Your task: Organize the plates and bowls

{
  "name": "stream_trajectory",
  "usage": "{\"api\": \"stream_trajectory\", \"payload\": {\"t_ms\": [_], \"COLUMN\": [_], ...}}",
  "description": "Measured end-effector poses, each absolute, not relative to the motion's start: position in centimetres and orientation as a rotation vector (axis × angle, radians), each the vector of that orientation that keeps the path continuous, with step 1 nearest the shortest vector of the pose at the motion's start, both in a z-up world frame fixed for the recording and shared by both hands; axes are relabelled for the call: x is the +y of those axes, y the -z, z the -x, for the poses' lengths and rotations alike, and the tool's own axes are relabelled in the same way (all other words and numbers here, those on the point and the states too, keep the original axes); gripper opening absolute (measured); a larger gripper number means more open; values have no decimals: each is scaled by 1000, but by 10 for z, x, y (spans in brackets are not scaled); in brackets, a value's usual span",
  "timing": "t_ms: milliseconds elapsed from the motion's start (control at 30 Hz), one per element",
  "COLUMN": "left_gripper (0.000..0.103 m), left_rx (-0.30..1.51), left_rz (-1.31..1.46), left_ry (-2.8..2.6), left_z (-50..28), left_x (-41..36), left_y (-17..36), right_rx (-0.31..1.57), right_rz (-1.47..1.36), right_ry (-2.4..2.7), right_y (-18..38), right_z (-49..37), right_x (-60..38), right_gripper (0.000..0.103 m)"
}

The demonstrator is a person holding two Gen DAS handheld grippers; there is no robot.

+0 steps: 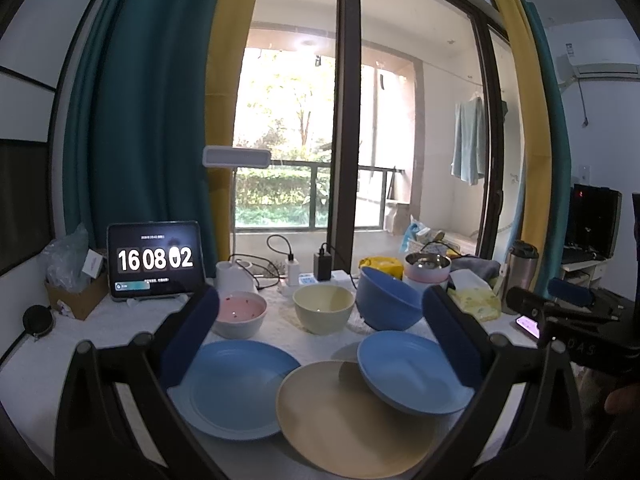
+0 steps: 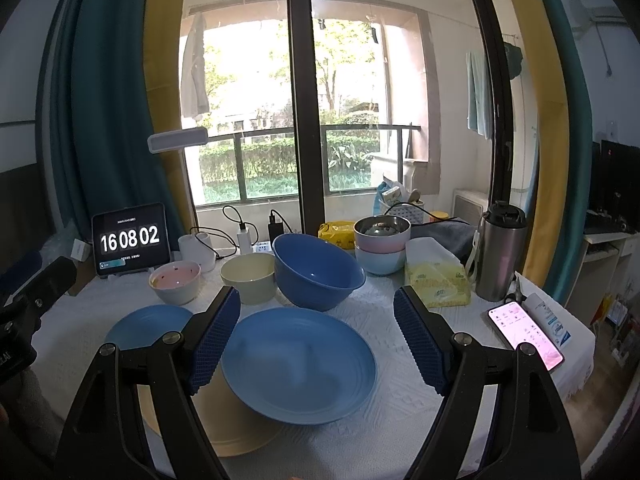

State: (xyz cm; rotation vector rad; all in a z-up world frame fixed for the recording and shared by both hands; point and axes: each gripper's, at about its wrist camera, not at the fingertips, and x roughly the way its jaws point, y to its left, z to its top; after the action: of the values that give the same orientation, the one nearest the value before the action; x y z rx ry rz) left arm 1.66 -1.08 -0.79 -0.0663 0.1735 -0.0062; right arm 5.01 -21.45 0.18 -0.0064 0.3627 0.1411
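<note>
On the white-clothed table (image 2: 400, 404) a tan plate (image 2: 224, 428) lies at the front, with a blue plate (image 2: 300, 364) resting partly on its right edge. A second blue plate (image 2: 148, 326) lies flat to the left. Behind them stand a pink bowl (image 2: 176, 280), a cream bowl (image 2: 250, 276) and a tilted dark blue bowl (image 2: 316, 270). My right gripper (image 2: 317, 300) is open above the overlapping blue plate, holding nothing. My left gripper (image 1: 322, 320) is open too, above the tan plate (image 1: 352, 416) and between both blue plates (image 1: 240, 388), touching none.
A stack of bowls topped by a metal one (image 2: 382, 244) stands at the back right, beside a yellow tissue pack (image 2: 436, 280), a steel flask (image 2: 500, 252) and a lit phone (image 2: 524, 336). A clock tablet (image 2: 130, 240), lamp base and chargers line the back edge.
</note>
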Motion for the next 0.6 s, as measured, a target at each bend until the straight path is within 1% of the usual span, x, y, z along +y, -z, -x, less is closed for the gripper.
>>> {"api": "stream_trajectory", "payload": {"t_ms": [600], "left_gripper": [102], "left_rx": [177], "left_rz": [67], "left_ry": [9], "left_z": [-19], "left_x": [-11], "left_y": [10], "right_rx": [380], "right_rz": [1], "right_ry": [-144], "right_y": [5], "right_z": [-55], "right_x": [-214], "right_gripper": [82]}}
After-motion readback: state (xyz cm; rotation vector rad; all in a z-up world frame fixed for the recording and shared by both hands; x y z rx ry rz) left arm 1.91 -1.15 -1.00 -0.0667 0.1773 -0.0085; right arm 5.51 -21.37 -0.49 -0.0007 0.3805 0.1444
